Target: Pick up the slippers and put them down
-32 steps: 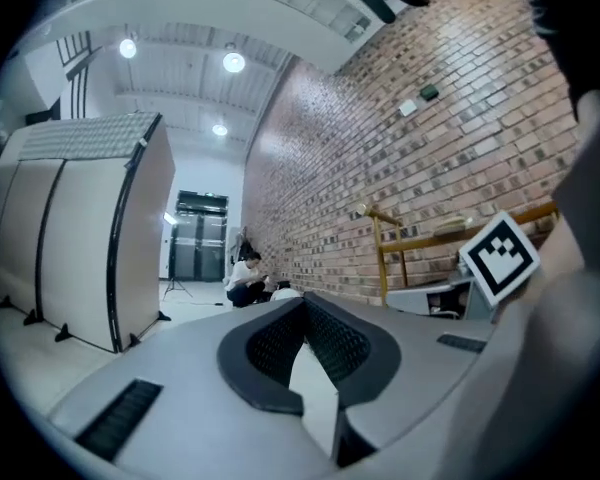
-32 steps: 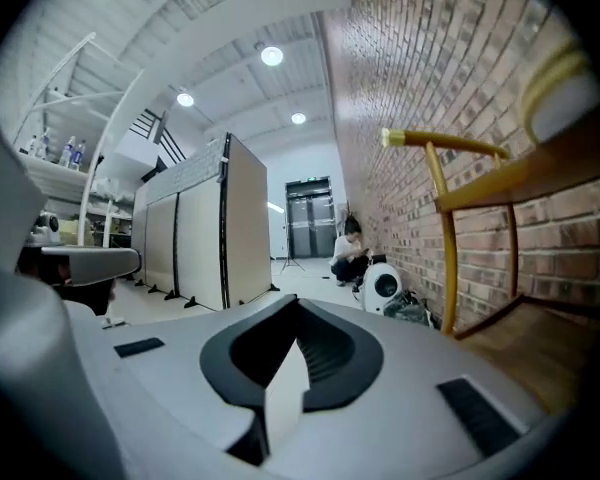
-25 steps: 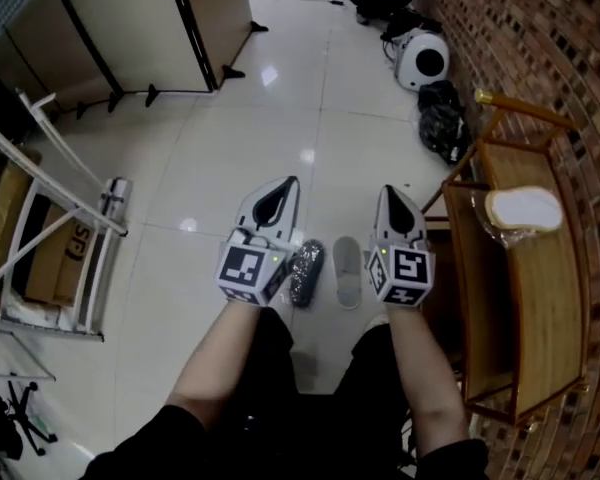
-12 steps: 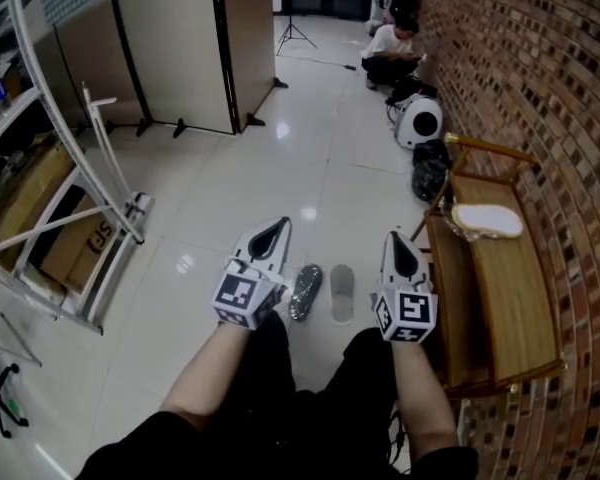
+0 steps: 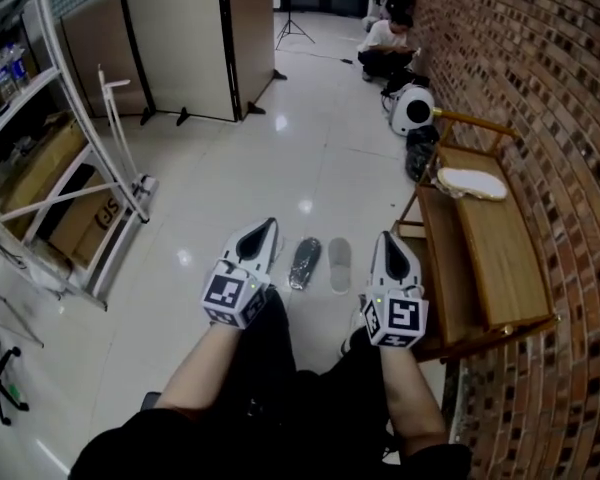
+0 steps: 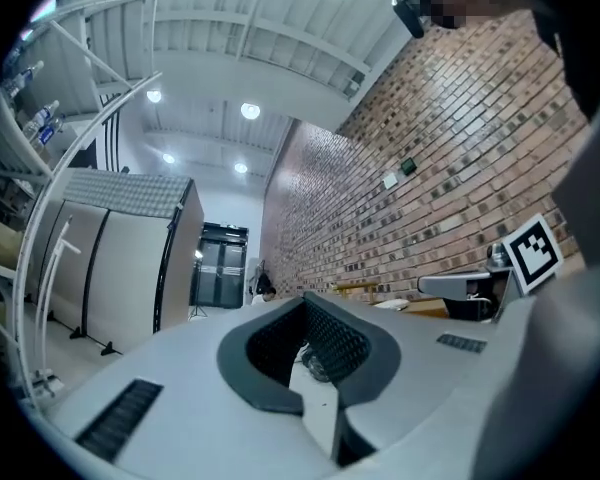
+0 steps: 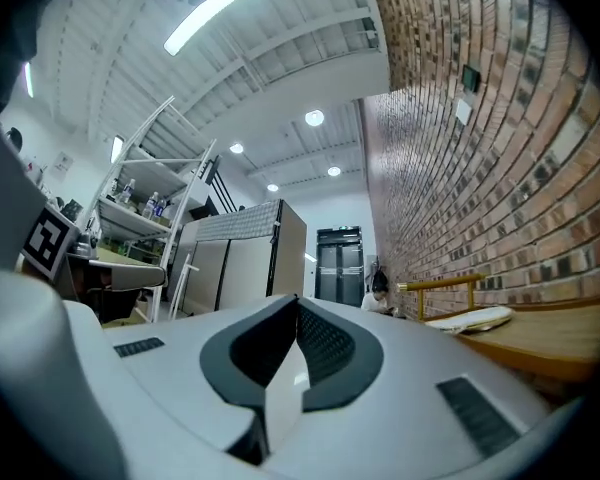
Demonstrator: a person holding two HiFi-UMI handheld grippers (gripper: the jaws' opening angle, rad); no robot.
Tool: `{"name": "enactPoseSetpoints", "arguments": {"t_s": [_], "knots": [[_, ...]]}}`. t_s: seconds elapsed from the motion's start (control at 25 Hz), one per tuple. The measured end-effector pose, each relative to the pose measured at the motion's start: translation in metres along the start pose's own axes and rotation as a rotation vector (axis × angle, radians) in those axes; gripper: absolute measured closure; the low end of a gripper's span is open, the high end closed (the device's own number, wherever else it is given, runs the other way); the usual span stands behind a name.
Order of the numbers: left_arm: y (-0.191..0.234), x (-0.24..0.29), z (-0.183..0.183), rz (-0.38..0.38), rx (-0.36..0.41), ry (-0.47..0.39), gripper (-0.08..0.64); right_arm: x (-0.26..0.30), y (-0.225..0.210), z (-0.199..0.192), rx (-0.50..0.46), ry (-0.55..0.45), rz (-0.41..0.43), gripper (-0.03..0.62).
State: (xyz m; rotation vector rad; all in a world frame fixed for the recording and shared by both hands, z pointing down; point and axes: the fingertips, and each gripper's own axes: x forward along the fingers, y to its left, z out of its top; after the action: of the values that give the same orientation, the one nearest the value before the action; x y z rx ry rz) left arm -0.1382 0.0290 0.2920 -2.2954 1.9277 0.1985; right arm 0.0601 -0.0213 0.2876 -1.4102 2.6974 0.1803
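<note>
Glossy tiled floor (image 5: 280,158) in the head view carries two items, a dark slipper (image 5: 305,264) and a grey slipper (image 5: 340,264), side by side between the left gripper (image 5: 268,230) and right gripper (image 5: 389,240), neither touching them; the left gripper view shows jaws together, empty; the right gripper view shows the same.

floor (image 5: 280,168): shiny white tiles | on it: dark slipper (image 5: 304,264), grey slipper (image 5: 339,265), side by side | wooden bench (image 5: 495,258): stands on floor | on bench: flat white thing (image 5: 471,183)

White left tool (image 5: 267,228) and right tool (image 5: 389,240); black clothes (image 5: 280,368).
</note>
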Motion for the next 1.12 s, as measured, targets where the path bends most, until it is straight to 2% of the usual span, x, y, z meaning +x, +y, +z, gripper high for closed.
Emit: {"name": "enactPoseSetpoints", "arguments": {"t_s": [0.2, 0.28, 0.48, 0.56, 0.8, 0.96, 1.08, 1.12], "knots": [[-0.023, -0.042, 0.002, 0.010, -0.043, -0.004, 0.555, -0.044, 0.007, 0.001, 0.059, -0.017, 0.007, 0.591], [-0.030, -0.055, 0.000, 0.003, -0.031, -0.001, 0.555, -0.059, 0.011, 0.002, 0.075, -0.021, 0.021, 0.591], [-0.045, -0.079, 0.007, -0.004, -0.002, 0.000, 0.555, -0.094, 0.020, 0.005, 0.017, -0.039, 0.064, 0.591], [-0.052, -0.083, 0.007, -0.013, 0.006, -0.002, 0.555, -0.105, 0.016, 0.005, 0.029, -0.034, 0.055, 0.591], [-0.064, -0.100, 0.002, -0.023, 0.007, 0.023, 0.555, -0.119, 0.011, -0.007, 0.100, -0.004, 0.024, 0.591], [-0.053, -0.107, -0.014, -0.015, 0.010, 0.028, 0.555, -0.118, 0.013, -0.020, 0.113, 0.025, 0.030, 0.591], [-0.049, -0.111, -0.015, 0.007, -0.014, 0.042, 0.555, -0.120, 0.020, -0.022, 0.112, 0.036, 0.037, 0.591], [-0.049, -0.114, -0.015, 0.004, -0.001, 0.036, 0.555, -0.122, 0.024, -0.023, 0.113, 0.038, 0.043, 0.591]]}}
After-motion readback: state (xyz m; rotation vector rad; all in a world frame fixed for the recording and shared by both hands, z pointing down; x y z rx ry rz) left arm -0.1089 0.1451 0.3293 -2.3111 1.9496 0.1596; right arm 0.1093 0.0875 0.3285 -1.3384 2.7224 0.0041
